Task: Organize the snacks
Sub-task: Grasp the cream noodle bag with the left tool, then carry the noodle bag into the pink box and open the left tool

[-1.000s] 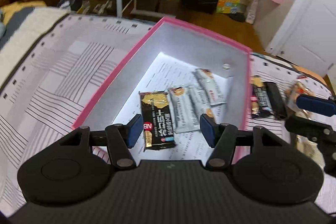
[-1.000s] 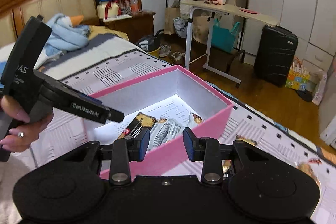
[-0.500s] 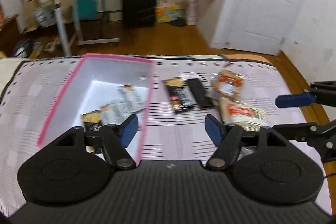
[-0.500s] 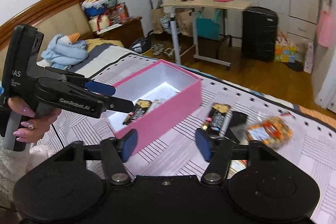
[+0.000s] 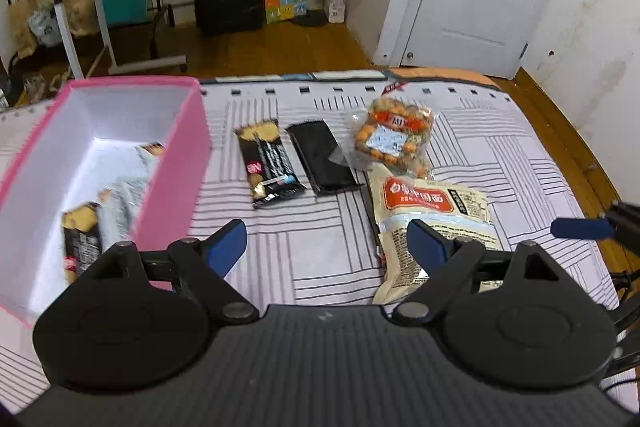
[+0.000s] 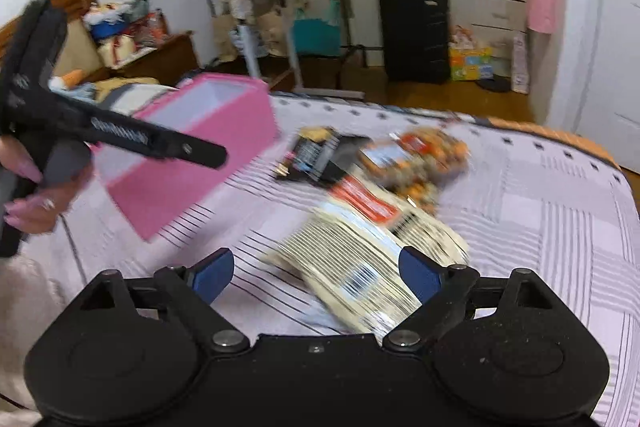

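Snacks are out on the bed: black cookie bar (image 5: 270, 163), plain black packet (image 5: 322, 159), bag of orange puffs (image 5: 394, 139) and a cream noodle pack (image 5: 434, 223) in a row beside my pink box (image 5: 182, 163), which sits toward the bed's left edge with a few bars inside. My left gripper (image 5: 326, 247) and right gripper (image 6: 316, 273) both hang wide open, holding nothing, the right one over the noodle pack.

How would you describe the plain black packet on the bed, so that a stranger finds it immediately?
Start at the pink box on the striped bedcover. Two dark packets lie beside it; take the second, the plain black packet, next to the printed biscuit bar. It alone shows no picture or lettering.
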Action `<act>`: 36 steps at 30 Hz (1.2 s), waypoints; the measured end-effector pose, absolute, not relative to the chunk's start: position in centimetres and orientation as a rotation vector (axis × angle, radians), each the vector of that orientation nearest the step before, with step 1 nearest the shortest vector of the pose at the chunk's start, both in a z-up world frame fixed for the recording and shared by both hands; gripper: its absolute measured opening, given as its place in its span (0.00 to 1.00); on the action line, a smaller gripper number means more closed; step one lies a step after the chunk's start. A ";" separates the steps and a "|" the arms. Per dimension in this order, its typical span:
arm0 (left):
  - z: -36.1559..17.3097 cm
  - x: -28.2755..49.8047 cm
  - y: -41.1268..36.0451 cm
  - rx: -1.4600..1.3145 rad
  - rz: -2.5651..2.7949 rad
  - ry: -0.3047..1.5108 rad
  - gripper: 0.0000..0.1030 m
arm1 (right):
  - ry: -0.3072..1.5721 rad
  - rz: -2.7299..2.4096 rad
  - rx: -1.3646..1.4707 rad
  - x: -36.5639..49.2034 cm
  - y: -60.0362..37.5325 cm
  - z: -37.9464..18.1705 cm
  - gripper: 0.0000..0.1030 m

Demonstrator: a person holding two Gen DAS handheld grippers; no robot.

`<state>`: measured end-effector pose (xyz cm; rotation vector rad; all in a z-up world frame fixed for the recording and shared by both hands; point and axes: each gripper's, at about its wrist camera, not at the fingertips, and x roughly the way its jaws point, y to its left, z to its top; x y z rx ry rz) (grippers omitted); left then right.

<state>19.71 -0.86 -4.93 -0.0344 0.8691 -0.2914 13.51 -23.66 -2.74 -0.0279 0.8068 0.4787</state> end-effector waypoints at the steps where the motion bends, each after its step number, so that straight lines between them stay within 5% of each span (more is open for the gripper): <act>1: -5.6 20.0 -1.3 -0.034 -0.297 0.869 0.85 | 0.817 0.460 -0.029 13.7 -24.1 -4.0 0.89; 13: -12.1 23.9 -6.2 -0.160 -0.376 0.962 0.80 | 0.935 0.424 0.060 16.7 -26.6 -12.6 0.90; 24: -14.0 23.8 -6.1 -0.317 -0.465 0.966 0.36 | 0.850 0.514 0.121 17.6 -26.9 -13.7 0.95; 36: -13.5 22.9 -7.0 -0.311 -0.444 0.964 0.32 | 0.881 0.400 0.134 17.8 -25.6 -13.2 0.98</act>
